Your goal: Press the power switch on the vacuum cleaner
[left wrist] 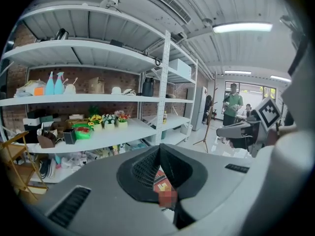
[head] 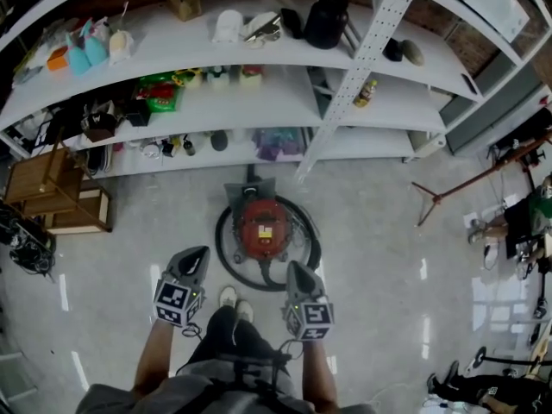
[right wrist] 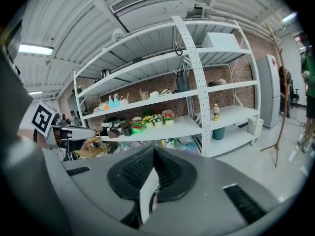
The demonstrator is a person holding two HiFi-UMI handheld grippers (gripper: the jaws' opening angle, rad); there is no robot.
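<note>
While my left gripper (head: 197, 254) and right gripper (head: 294, 269) hover, jaws closed and empty, the vacuum (head: 263, 226) sits just ahead between them, near the shelf's (head: 354, 143) front edge; open floor (head: 388, 257) lies rightward.

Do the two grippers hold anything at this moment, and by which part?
Nothing is held: the left gripper and the right gripper are both shut and empty.

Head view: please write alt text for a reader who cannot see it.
A red vacuum cleaner stands on the pale floor, ringed by its black hose, before the person's white shoes. The left tongs and right tongs, both shut and empty, point toward it; cluttered white shelves stand behind.
</note>
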